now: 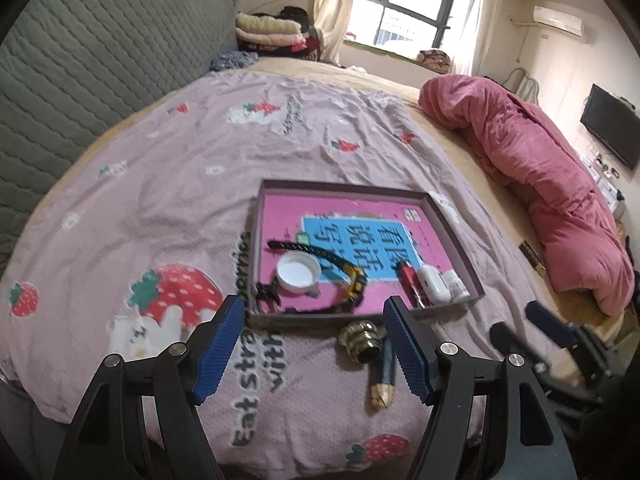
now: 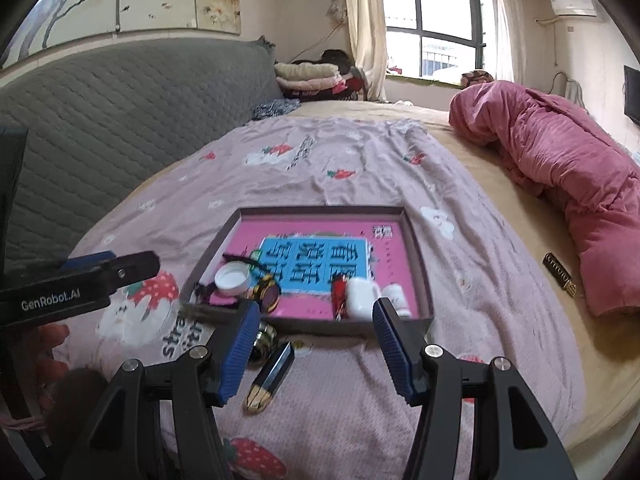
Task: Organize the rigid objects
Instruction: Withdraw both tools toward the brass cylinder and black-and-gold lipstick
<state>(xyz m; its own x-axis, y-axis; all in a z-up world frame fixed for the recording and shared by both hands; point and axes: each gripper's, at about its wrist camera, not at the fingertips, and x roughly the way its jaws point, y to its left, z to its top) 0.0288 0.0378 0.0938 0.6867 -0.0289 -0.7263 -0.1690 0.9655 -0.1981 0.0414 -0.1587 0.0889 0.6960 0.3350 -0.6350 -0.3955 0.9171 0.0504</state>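
Note:
A shallow box (image 1: 456, 240) (image 2: 416, 256) with a pink book in its bottom lies on the strawberry sheet. In it are a white cap (image 1: 298, 272) (image 2: 232, 279), a black and yellow strap (image 1: 344, 272), a red item (image 1: 408, 276) (image 2: 339, 290) and white cases (image 1: 434, 283) (image 2: 360, 294). In front of the box lie a brass fitting (image 1: 362, 338) (image 2: 265, 342) and a dark blue gold-tipped tube (image 1: 384, 376) (image 2: 270, 378). My left gripper (image 1: 314, 354) is open, above the fitting and tube. My right gripper (image 2: 312, 350) is open, the tube between its fingers' lines.
A rolled pink duvet (image 1: 552, 184) (image 2: 568, 184) lies along the bed's right side, with a small dark bar (image 2: 559, 274) beside it. A grey quilted headboard (image 1: 88, 72) stands at left. Folded clothes (image 1: 272, 32) sit at the far end under the window.

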